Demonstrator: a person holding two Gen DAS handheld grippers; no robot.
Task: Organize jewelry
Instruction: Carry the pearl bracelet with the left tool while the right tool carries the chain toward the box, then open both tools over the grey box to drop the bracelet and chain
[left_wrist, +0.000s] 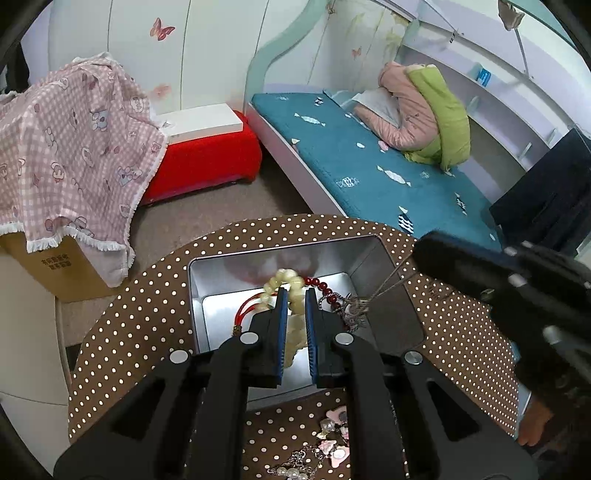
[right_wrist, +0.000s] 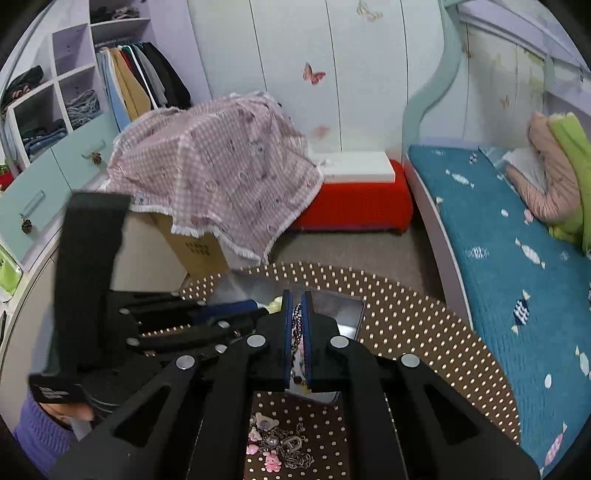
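An open silver tin (left_wrist: 207, 273) stands on the brown polka-dot table (left_wrist: 147, 314). My left gripper (left_wrist: 296, 291) reaches into it, shut on a pale cream bead bracelet (left_wrist: 293, 332) that fills the gap between its blue pads. Dark red beads (left_wrist: 317, 282) and a red cord (left_wrist: 245, 308) lie in the tin beside it. My right gripper (left_wrist: 419, 251) hangs blurred over the tin's right rim. It is shut on a thin silver chain (left_wrist: 388, 284) whose pendant cluster (left_wrist: 356, 308) rests inside. In the right wrist view the chain (right_wrist: 297, 325) runs between the right gripper's (right_wrist: 296, 295) pads.
Loose pink charms and silver chains (left_wrist: 334, 439) (right_wrist: 273, 443) lie on the table near its front edge. Beyond stand a cardboard box under a pink checked cloth (left_wrist: 74, 147), a red stool (left_wrist: 207, 158) and a blue-covered bed (left_wrist: 369, 158). A purple sleeve (right_wrist: 37, 428) shows at lower left.
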